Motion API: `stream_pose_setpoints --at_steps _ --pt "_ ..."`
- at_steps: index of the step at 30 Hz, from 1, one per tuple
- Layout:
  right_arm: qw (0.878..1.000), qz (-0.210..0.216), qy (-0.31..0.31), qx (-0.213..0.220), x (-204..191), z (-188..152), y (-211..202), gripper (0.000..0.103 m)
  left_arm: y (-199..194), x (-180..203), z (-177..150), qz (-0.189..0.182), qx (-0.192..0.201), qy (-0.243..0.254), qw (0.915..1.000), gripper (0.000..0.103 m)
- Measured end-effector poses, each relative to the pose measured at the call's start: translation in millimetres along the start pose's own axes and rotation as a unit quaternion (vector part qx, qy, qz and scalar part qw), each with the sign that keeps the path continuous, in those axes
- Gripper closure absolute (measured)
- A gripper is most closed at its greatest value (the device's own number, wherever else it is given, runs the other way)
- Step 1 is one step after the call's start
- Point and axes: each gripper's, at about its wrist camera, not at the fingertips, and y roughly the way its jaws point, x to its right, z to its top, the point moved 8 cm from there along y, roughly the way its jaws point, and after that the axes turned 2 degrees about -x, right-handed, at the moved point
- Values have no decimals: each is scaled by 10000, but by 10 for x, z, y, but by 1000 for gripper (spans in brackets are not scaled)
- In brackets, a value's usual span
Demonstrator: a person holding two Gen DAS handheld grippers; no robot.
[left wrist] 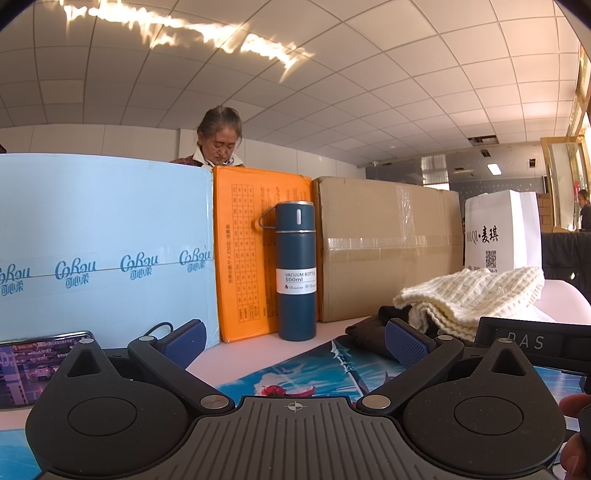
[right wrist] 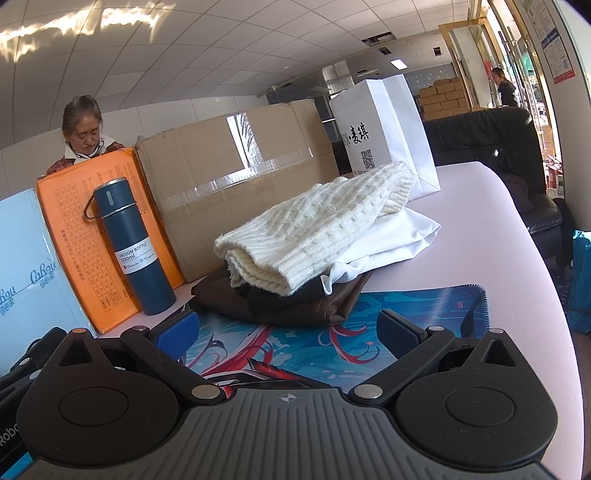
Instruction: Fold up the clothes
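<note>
With both your left gripper [left wrist: 293, 345] and right gripper [right wrist: 286, 328] spread empty, the clothes pile [right wrist: 314, 243] right of the vacuum bottle [right wrist: 135, 245] risked toppling it if dragged.

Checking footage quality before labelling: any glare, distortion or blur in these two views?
Left wrist: sunlight streaks on the ceiling, fisheye bends the box tops, vacuum bottle label sharp. Right wrist: glare on the cardboard box tape, window side blown out, knit sweater in crisp focus.
</note>
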Motion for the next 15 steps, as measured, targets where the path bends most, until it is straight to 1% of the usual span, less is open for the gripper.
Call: stream_pose_setpoints --at_steps 15 --pt "10000 -16 -4 -6 0 0 1 0 15 6 -9 2 -19 -3 10000 0"
